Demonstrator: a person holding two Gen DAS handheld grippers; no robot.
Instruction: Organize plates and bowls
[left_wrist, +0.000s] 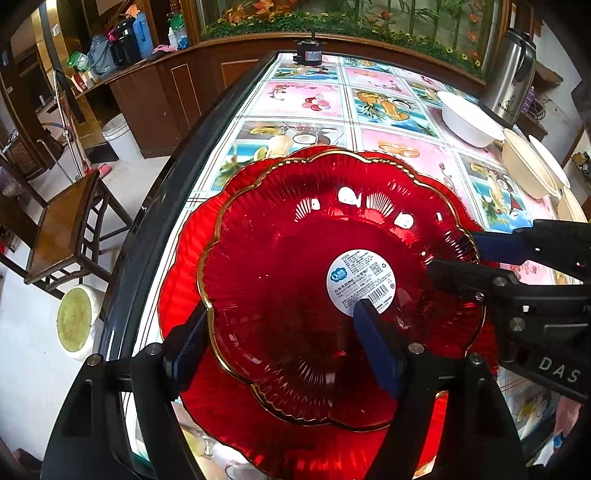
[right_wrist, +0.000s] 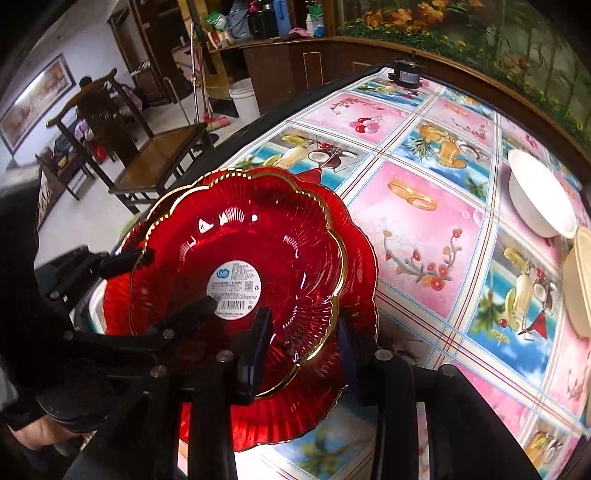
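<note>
Two red plates with a wavy gold rim lie stacked near the left edge of the table, which carries a cloth printed with fruit and flower pictures. The upper red plate sits inside the larger lower red plate, whose border shows all around it. A round white label is stuck at the centre of the upper plate.

The left gripper stands over the left side of the stack with its fingers wide apart. One finger is outside the rim, at the table's left edge, and the other finger reaches to the label. The rim of the upper plate lies between them, but the pads do not press on it.

The right gripper is at the opposite side of the stack. Its fingers are parted a little, one inside the upper plate and one outside, with the gold rim in the gap. From this view I cannot see any pad pressing on the rim; it looks free between them.

Toward the right edge of the table, well apart from the red stack, stands a white bowl. Just beside it, cream bowls lean at the edge. A steel thermos stands at the far right corner, and a small black object at the far edge.
</note>
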